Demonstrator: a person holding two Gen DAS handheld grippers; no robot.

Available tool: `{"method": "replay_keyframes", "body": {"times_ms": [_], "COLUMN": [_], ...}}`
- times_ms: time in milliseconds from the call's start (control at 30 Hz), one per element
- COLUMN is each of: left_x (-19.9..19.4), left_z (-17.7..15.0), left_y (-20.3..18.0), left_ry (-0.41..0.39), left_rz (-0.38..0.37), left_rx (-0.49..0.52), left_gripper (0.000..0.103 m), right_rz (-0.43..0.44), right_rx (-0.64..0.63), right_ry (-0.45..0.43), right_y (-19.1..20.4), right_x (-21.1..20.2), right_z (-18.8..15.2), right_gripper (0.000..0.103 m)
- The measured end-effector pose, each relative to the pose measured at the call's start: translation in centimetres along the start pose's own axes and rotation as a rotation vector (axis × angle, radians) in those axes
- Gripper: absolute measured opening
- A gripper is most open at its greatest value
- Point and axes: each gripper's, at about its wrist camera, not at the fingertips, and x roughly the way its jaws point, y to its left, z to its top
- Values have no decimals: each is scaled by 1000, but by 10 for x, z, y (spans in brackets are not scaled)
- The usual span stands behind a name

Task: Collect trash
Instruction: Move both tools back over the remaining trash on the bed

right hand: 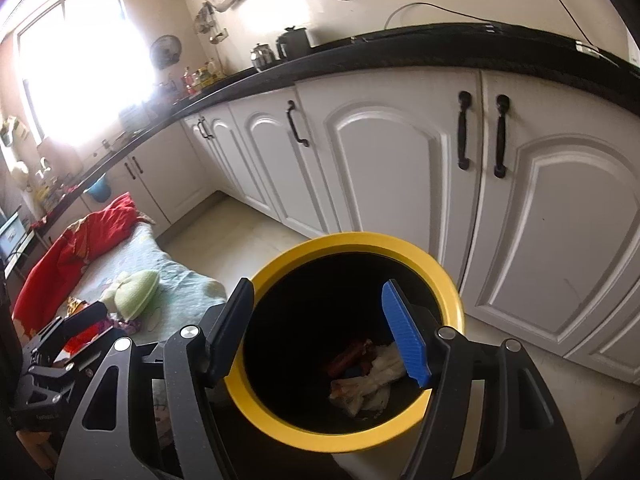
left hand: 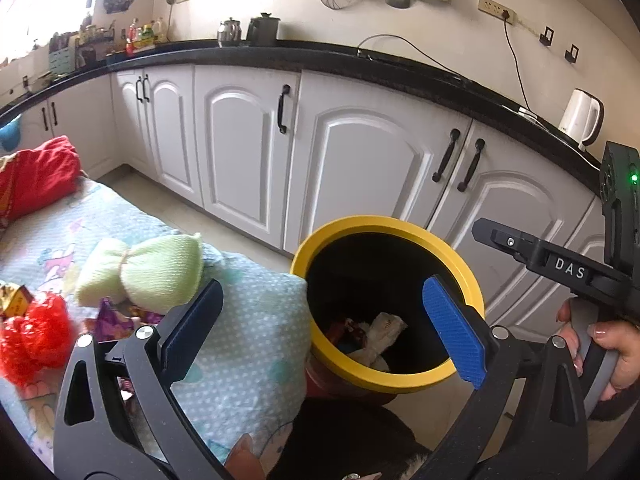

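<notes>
While both hang over yellow-rimmed bin (right hand: 448, 280), left gripper (left hand: 324, 328) and right gripper (right hand: 326, 328) jaws spread, empty; trash (right hand: 372, 380) lies beyond them.

Black tool (left hand: 324, 334), blue pad, silver screws

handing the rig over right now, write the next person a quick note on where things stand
Left gripper: jaws wide open, nothing between them, at the bin's edge beside the bed.
Right gripper: jaws open and empty, above the bin mouth.
Yellow-rimmed bin: on the floor by the bed, with crumpled paper and reddish wrappers already inside.
Left to do: the red crinkled wrapper, purple wrapper and a gold packet are on the bedsheet.
The green cushion looks like bedding rather than trash.
</notes>
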Motion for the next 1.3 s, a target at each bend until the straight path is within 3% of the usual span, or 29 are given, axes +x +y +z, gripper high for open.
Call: {"method": "replay_keyframes", "body": {"times_ms": [700, 1300], "left_x": [-56, -94], "left_z": [0, -10], "left_y": [50, 119], "left_ry": [-105, -151], "left_rz": [99, 223], "left_rx": [-74, -180], "left_gripper": [92, 92], "right_rz": [56, 150], "right_rx": [-130, -266], "right_ry": [-2, 44], "right_y": [68, 143], "right_x": [-11, -2], "right_z": [-6, -20], "right_gripper": [70, 70]}}
